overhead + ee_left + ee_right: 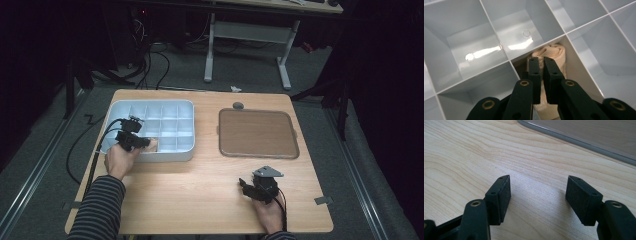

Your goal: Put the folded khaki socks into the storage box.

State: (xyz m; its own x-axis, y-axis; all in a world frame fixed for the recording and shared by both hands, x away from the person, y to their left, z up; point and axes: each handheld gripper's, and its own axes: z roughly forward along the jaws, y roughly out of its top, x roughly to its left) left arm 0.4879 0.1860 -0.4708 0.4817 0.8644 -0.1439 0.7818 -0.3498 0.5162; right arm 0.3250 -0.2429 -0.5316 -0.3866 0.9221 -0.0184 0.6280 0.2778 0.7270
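A beige rolled cloth (554, 50) lies in a front compartment of the pale blue divided box (186, 107); it shows as a tan patch (153, 145) in the high view. My left gripper (144, 143) reaches into that compartment with its jaws shut, the tips (543, 60) right over the cloth. Whether any fabric is pinched between them I cannot tell. My right gripper (245, 185) rests low over the bare wooden table near the front edge. It stands open (537, 188) with nothing between its pads.
A brown flat tray (257, 132) with a grey rim (574, 141) lies at the right half of the table, beyond the right gripper. The box's other compartments (474, 47) hold nothing. A small grey disc (238, 105) sits behind the tray.
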